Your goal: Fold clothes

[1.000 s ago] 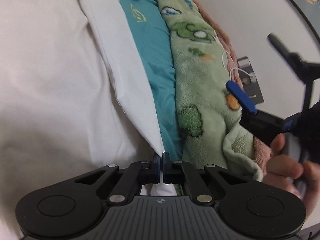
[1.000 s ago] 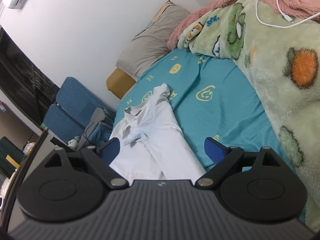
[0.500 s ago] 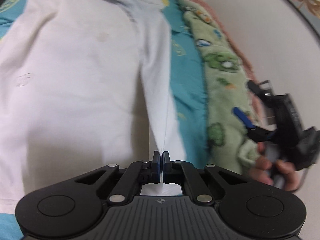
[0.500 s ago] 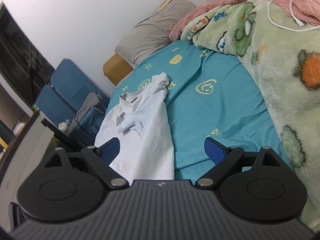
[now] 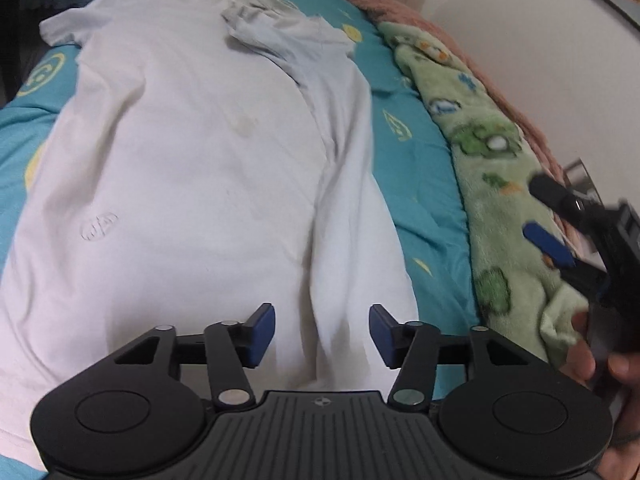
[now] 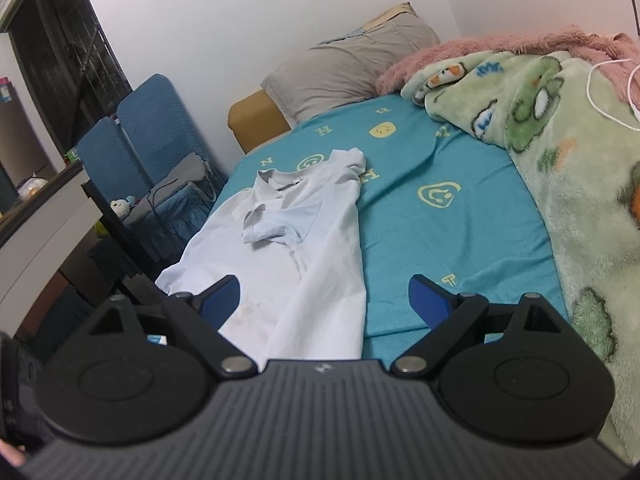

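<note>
In the left wrist view, the left gripper (image 5: 322, 334) hangs above the near end of a white polo shirt (image 5: 180, 184), its blue pads (image 5: 262, 334) parted and the jaws opening, with nothing pinched between them; the cloth lies loose below. The shirt is spread on a teal bedsheet (image 5: 412, 184) printed with yellow smiley marks, its collar (image 5: 256, 12) at the far end and its right-hand side folded inward over the body so that a long crease runs down toward the gripper. A small embroidered emblem (image 5: 99, 225) shows on the chest, and a faint yellowish stain (image 5: 245, 125) sits near the middle. To the right of the sheet lies a green fleece blanket (image 5: 492, 184) with cartoon prints, and over it, blurred, hovers the right gripper (image 5: 548, 220), held by a hand (image 5: 596, 364) at the picture's edge. In the right wrist view, the right gripper (image 6: 324, 300) stands released, its pads wide apart and empty, above the near edge of the bed. The shirt (image 6: 288, 248) lies along the left side of the sheet (image 6: 440, 220), collar away from the camera, one sleeve reaching toward the pillow (image 6: 344, 68). The green blanket (image 6: 560, 152) is heaped along the right, with a pink blanket (image 6: 500, 46) behind it and a white cable (image 6: 600, 100) across it. Blue folding chairs (image 6: 140, 136) stand beside the bed on the left.
</note>
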`<state>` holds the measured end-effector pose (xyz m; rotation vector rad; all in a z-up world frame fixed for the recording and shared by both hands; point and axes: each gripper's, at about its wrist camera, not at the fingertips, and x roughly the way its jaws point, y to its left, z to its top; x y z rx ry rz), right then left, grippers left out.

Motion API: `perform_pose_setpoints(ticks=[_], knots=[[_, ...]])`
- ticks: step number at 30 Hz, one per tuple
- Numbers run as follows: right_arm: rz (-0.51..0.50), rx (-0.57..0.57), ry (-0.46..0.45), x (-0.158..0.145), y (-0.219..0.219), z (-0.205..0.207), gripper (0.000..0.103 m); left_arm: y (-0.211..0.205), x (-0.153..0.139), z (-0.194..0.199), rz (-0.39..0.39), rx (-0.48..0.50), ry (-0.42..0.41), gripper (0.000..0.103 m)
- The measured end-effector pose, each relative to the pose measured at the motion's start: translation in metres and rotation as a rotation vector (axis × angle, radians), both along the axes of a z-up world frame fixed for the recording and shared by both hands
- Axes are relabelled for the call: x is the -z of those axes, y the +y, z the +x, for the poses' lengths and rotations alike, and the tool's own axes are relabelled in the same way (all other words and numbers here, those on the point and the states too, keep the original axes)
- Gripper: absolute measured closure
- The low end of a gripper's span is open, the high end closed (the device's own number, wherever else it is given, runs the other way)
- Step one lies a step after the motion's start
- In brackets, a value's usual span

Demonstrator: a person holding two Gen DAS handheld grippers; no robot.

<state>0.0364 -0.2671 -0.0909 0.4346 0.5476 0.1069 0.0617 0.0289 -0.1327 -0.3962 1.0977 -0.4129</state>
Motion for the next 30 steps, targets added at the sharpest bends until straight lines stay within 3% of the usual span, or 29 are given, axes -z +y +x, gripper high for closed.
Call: perform_pose_setpoints(ticks=[4,9,12,20,23,25,27,30], knots=[[0.012,0.035,-0.003,0.001,-0.001,0.002,0.010,0.008,-0.003,0.035,-0.010,-0.090,0.008,0.040],[0.045,0.125,-0.008,0.008,-0.010,0.013,0.010,0.005,-0.008,0.100,0.023,-0.205,-0.067,0.033],[0.059,0.199,-0.003,0.016,-0.014,0.025,0.010,-0.007,-0.006,0.148,-0.006,-0.236,-0.111,0.033],[0.068,0.210,0.046,0.051,-0.014,0.071,0.010,-0.045,0.037,0.253,-0.019,-0.320,-0.142,0.033],[0.076,0.221,0.070,0.064,-0.018,0.083,0.010,-0.051,0.051,0.276,-0.030,-0.329,-0.160,0.040],[0.100,0.231,0.093,0.072,-0.022,0.089,0.010,-0.055,0.051,0.286,-0.018,-0.318,-0.188,0.061],[0.122,0.232,0.113,0.078,-0.024,0.093,0.010,-0.059,0.047,0.295,0.009,-0.280,-0.220,0.098],[0.121,0.223,0.119,0.083,-0.021,0.095,0.010,-0.067,0.026,0.305,0.127,-0.216,-0.299,0.100]])
